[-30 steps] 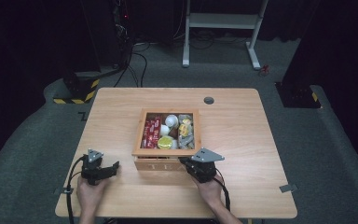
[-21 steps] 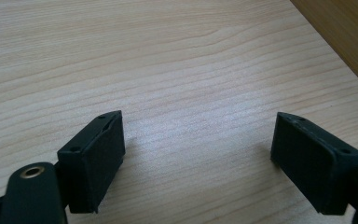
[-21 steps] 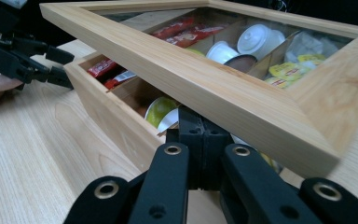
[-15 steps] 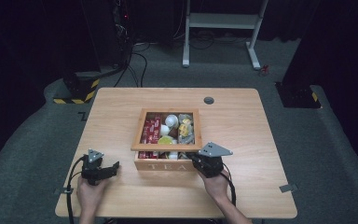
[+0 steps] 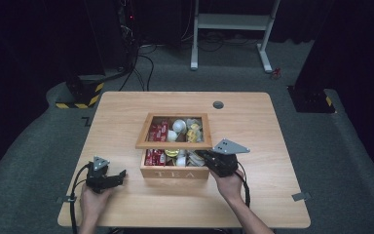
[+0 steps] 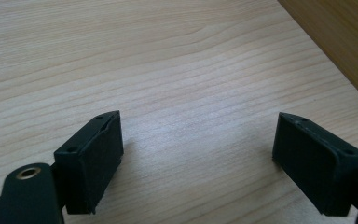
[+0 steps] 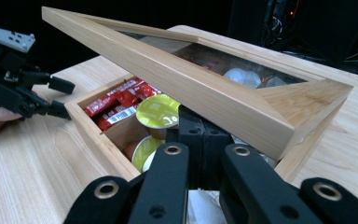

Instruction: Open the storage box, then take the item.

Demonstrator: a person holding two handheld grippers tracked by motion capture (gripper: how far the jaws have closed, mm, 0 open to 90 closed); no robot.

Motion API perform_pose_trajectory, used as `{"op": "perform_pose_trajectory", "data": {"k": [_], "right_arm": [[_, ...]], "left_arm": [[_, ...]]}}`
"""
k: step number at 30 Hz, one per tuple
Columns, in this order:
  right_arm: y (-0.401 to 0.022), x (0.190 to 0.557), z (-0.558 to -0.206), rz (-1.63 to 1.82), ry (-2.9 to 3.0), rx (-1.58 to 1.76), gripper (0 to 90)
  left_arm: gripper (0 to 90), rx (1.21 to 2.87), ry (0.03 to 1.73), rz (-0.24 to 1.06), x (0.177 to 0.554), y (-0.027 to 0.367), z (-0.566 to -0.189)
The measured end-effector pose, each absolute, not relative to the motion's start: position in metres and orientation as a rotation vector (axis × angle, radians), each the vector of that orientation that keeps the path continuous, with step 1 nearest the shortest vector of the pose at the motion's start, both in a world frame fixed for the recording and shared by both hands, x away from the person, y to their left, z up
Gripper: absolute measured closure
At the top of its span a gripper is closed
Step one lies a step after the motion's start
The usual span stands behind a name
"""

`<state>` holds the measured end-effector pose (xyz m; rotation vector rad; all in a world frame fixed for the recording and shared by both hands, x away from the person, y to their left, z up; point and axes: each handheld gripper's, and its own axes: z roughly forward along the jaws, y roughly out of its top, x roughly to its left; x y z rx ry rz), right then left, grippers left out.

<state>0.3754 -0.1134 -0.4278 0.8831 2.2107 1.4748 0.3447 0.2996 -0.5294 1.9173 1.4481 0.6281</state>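
Dark room, light wooden table (image 5: 126, 126) with a wooden tea box (image 5: 174, 170) at centre, its glass-paned wooden lid (image 5: 173, 144) raised partway on the far hinge. Right gripper (image 5: 209, 157) has its jaws pressed together, tips under the lid's front edge, levering it up. Left gripper (image 5: 120, 174) rests on the table left of the box, jaws wide and empty. Advice: lift in an arc around the hinge, slowly, so the rail doesn't slip off; steady the box with the left if it shifts. Red sachets (image 7: 116, 103) and green-lidded capsules (image 7: 157, 111) lie inside.
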Motion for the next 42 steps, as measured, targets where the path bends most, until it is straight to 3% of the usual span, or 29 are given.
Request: {"op": "perform_pose_trajectory", "data": {"k": [15,42], "right_arm": [[-0.118,0.392,-0.402,1.506,2.196,0.889,90.0],[-0.123,0.410,-0.376,1.513,2.175,0.895,90.0]], "left_arm": [[16.9,2.006,1.413,0.575,0.350,0.303,-0.524],[26.0,1.887,1.235,0.497,0.338,0.286,-0.500]]}}
